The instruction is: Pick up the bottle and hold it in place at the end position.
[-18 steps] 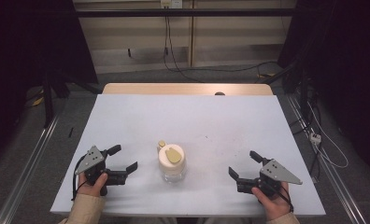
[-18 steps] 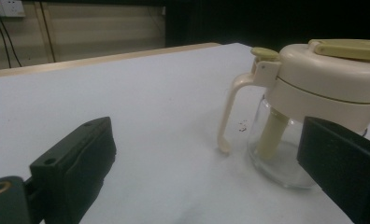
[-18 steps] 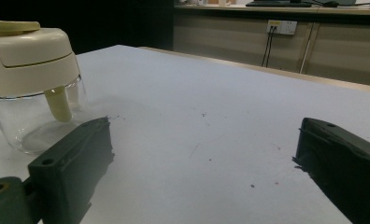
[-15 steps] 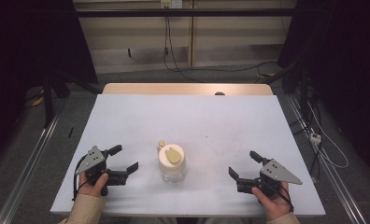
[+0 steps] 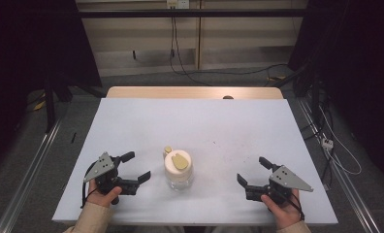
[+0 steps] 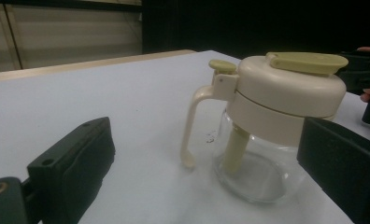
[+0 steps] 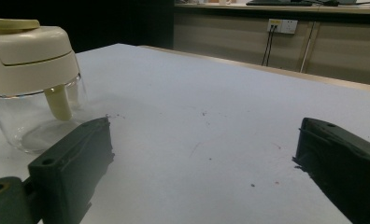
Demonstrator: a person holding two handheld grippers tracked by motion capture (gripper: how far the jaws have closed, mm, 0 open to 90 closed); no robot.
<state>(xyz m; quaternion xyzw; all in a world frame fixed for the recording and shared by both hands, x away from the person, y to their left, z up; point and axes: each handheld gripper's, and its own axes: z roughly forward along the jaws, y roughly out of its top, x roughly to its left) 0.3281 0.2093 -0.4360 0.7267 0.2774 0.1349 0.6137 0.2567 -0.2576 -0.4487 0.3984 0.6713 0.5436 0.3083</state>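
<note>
A wide white worktop [image 5: 258,126] carries one thing, a small glass jar [image 5: 179,168] with a cream lid and a pale green flap on top, standing upright near the front edge, between the two hands. The left gripper [image 5: 134,169] rests to the jar's left, its jaws spread wide and holding nothing; the right gripper [image 5: 251,172] lies further off on the other side, jaws likewise gaping and empty.

The glass body looks smooth and the jar top-heavy under its bulky lid, so my guess is that a one-sided pinch on the lid, or a push from a single jaw arriving first, would tip or slide it toward the edge.

The left gripper view shows a curved cream handle [image 6: 192,126] and a hinge tab, plus a stem reaching down inside the glass; from above these are hardly readable. The right gripper view adds small dark specks [image 7: 251,185] scattered on the worktop
</note>
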